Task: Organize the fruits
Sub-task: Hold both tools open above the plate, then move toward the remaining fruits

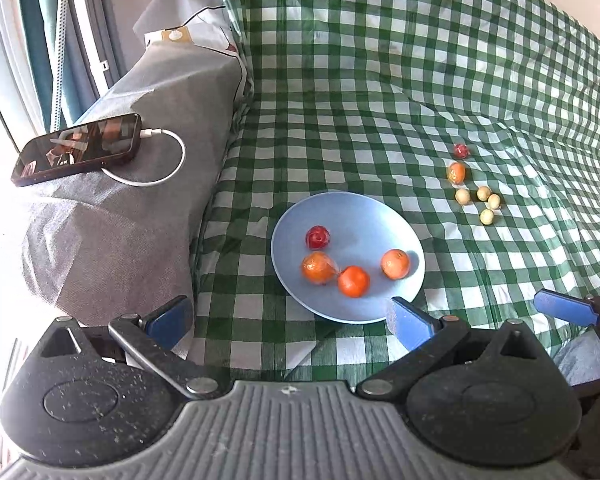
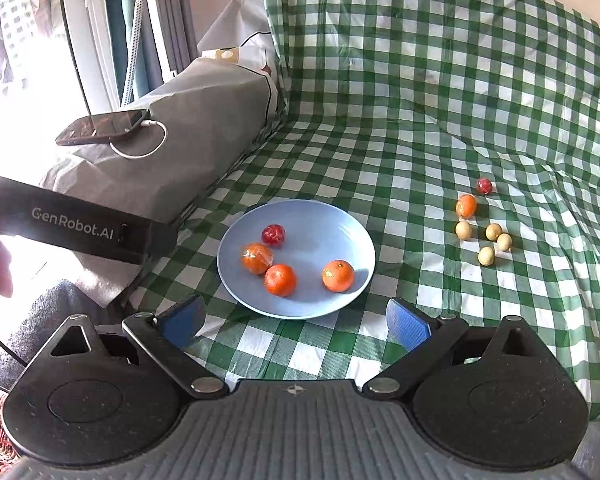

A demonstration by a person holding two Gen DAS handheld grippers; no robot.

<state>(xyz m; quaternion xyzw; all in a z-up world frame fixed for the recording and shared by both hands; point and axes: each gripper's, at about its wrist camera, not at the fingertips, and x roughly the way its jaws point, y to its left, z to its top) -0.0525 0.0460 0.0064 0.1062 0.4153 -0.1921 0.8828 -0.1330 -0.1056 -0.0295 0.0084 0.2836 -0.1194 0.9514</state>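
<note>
Across the whole scene lies a green-and-white checked cloth [image 2: 420, 100], draped over a soft, creased surface that looks like a bed or couch, so it yields rather than supports firmly. At its left edge sits a grey wrapped bundle [image 2: 188, 120] bearing a phone [image 2: 104, 126] on a white charging cable [image 2: 148, 148].

Next in size, a pale blue plate [image 2: 324, 220] rests on the cloth directly ahead of both tools. It holds three oranges [image 2: 281, 279], one of them in a glossy clear wrapper [image 2: 256, 258], and one small red fruit [image 2: 274, 235].

To the right of the plate, well apart from it, the loose fruit lies on the cloth: an orange [image 2: 466, 205], a second red fruit [image 2: 485, 186] just behind it, and four pale round fruits [image 2: 486, 255] in a close cluster, two of them touching.

The right tongs [image 2: 296, 324] stand wide apart with nothing between them; the left tongs [image 1: 290, 322] are likewise spread and empty.

Handling, as judged: the oranges are light, firm and round, best taken across the widest part; the wrapped fruit is likely slippery. The pale fruits are small and prone to rolling on the slack cloth, so each calls for a low, centred pinch, starting with an outlying one rather than the touching pair. Four pieces are plated; six appear to remain.
</note>
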